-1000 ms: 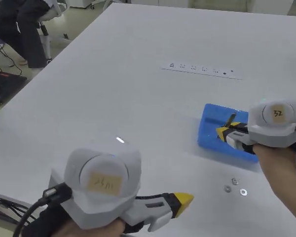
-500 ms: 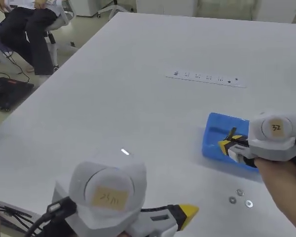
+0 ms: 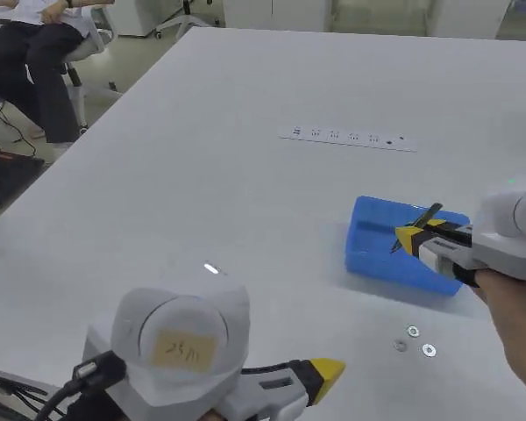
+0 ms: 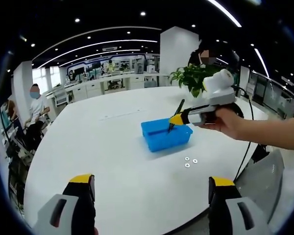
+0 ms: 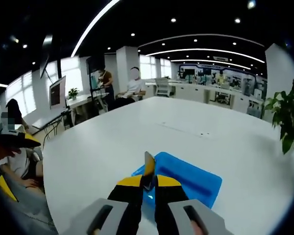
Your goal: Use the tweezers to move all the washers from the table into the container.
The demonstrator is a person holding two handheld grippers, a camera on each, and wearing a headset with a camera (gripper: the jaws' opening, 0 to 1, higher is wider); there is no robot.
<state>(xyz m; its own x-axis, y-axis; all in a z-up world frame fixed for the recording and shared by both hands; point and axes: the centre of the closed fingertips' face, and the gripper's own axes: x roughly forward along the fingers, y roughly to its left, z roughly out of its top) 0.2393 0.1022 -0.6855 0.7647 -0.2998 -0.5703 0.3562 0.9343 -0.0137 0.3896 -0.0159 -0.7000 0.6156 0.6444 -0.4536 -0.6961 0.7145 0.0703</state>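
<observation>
Three small metal washers (image 3: 412,331) lie together on the white table (image 3: 202,175), just in front of the blue container (image 3: 381,272). They also show in the left gripper view as washers (image 4: 187,159) near the container (image 4: 161,141). My right gripper (image 3: 409,239) is shut on dark tweezers (image 3: 421,219) and hovers over the container's right part. In its own view the right gripper (image 5: 147,182) holds the tweezers (image 5: 149,169) above the container (image 5: 196,178). My left gripper (image 4: 151,180) stands open and holds nothing, low at the table's near edge (image 3: 326,371).
A white power strip (image 3: 346,139) lies flat on the table beyond the container. A person sits on a chair (image 3: 26,53) off the table's far left corner. Cables (image 3: 17,386) hang at the near left edge. A potted plant (image 4: 193,78) stands behind the right hand.
The right gripper, with the tweezers, has drawn a little to the right over the container. The left gripper has stayed put. The head view has shifted slightly.
</observation>
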